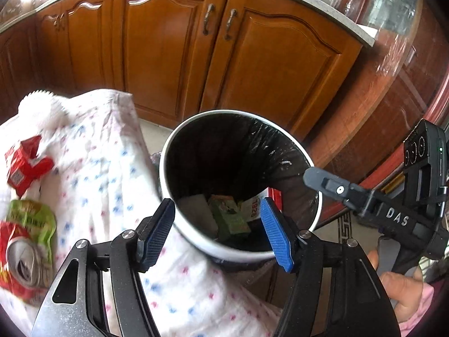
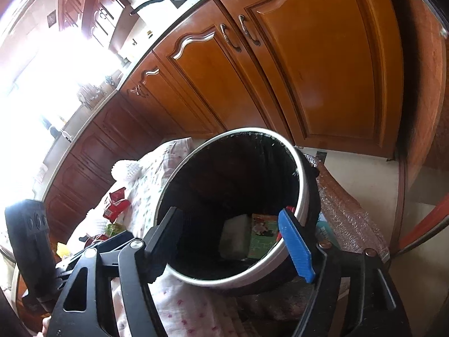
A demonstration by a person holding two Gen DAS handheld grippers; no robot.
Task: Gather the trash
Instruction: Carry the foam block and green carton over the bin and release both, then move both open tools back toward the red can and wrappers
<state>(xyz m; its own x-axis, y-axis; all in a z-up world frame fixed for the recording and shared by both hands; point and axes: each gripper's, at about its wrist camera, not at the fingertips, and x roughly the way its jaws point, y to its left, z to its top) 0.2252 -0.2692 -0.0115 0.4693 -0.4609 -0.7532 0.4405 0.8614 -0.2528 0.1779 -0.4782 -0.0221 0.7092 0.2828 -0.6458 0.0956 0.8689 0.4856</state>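
A white-rimmed trash bin [image 1: 168, 151] with a black liner stands beside the table; it also shows in the right wrist view [image 2: 304, 179]. A green carton [image 1: 233, 216], a grey piece and a white wrapper lie at its bottom. My left gripper [image 1: 217, 230] is open and empty above the bin's near rim. My right gripper [image 2: 233, 241] is open and empty over the bin mouth; it shows from the side in the left wrist view [image 1: 311, 175]. On the table lie a torn red carton [image 1: 23, 165], a green pouch [image 1: 31, 219] and a crushed red can [image 1: 19, 261].
The table carries a white cloth with blue and pink dots [image 1: 106, 168]. Wooden kitchen cabinets [image 1: 174, 47] stand behind the bin. A bubble-wrapped piece of furniture [image 2: 353, 205] is right of the bin. A white frilly item [image 1: 42, 106] lies at the table's far end.
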